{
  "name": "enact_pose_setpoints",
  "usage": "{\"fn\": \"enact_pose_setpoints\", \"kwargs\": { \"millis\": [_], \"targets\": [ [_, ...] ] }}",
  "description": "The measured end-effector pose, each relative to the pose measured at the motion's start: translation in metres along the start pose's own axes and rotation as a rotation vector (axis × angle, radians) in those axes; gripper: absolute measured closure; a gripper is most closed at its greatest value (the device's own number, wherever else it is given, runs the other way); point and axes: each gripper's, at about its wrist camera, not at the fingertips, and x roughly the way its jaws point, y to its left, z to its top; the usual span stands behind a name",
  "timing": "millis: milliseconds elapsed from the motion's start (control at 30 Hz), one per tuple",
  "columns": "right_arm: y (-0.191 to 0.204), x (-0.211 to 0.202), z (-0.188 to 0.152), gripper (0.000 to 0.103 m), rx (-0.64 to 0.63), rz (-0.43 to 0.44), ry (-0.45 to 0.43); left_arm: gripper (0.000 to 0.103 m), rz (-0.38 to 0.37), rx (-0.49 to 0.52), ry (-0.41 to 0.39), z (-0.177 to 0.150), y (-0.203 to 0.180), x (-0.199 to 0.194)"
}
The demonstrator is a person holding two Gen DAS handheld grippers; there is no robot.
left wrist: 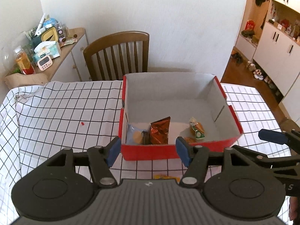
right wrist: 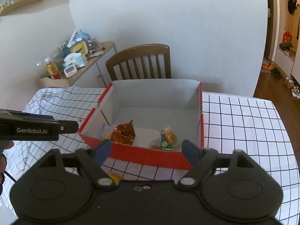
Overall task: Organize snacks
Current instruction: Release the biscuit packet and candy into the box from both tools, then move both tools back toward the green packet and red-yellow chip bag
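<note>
A red cardboard box, white inside, sits on the grid-checked tablecloth with four snack packets along its near wall. A blue-white packet leans at the left corner; beside it a copper foil bag stands upright, long axis vertical, crimped top pointing up. A green-and-orange packet lies tilted to the right, with an orange one just in front. The left gripper and right gripper hover before the box, fingers spread, nothing between them. One wooden chair stands behind.
</note>
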Motion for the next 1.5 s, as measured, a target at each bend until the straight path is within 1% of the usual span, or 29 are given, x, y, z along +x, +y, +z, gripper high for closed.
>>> {"fn": "enact_pose_setpoints", "kwargs": {
  "millis": [67,167,233,333,400,533,667,800,1000,1200,1333,1400,1500],
  "targets": [
    [0.002,-0.009,-0.003,0.016,-0.007,0.01,-0.012,0.034,-0.005,0.002,-0.016,-0.006,0.0,-0.01],
    [0.006,-0.022,-0.01,0.014,-0.017,0.013,-0.03,0.031,-0.017,-0.005,-0.031,-0.016,0.002,-0.023],
    [0.007,-0.031,-0.015,0.008,-0.025,0.016,-0.046,0.029,-0.032,-0.01,-0.036,-0.023,0.002,-0.031],
    [0.009,-0.043,-0.024,0.004,-0.033,0.028,-0.058,0.023,-0.046,-0.01,-0.045,-0.036,0.002,-0.04],
    [0.01,-0.049,-0.03,0.003,-0.036,0.033,-0.061,0.022,-0.052,-0.012,-0.05,-0.044,0.002,-0.045],
    [0.01,-0.061,-0.045,0.001,-0.048,0.039,-0.064,0.017,-0.085,-0.036,-0.032,-0.06,0.0,-0.048],
    [0.009,-0.07,-0.064,0.001,-0.066,0.035,-0.059,0.011,-0.09,-0.037,-0.02,-0.08,-0.006,-0.047],
    [0.004,-0.076,-0.09,0.001,-0.079,0.018,-0.054,0.011,-0.099,-0.026,-0.007,-0.101,-0.018,-0.043],
    [-0.02,-0.071,-0.118,0.001,-0.053,-0.027,0.003,0.011,-0.101,-0.022,0.02,-0.126,-0.035,-0.029],
    [-0.051,-0.058,-0.129,0.001,0.041,-0.06,0.042,0.011,-0.113,0.073,0.014,-0.146,-0.063,-0.017],
    [-0.061,-0.042,-0.132,0.001,0.064,-0.073,0.069,0.011,-0.102,0.123,0.007,-0.159,-0.079,-0.006],
    [-0.065,-0.033,-0.133,0.002,0.071,-0.072,0.085,0.011,-0.1,0.128,0.005,-0.161,-0.083,0.001],
    [-0.072,-0.02,-0.133,0.003,0.092,-0.074,0.11,0.011,-0.097,0.104,0.026,-0.162,-0.084,0.013]
  ]
}}
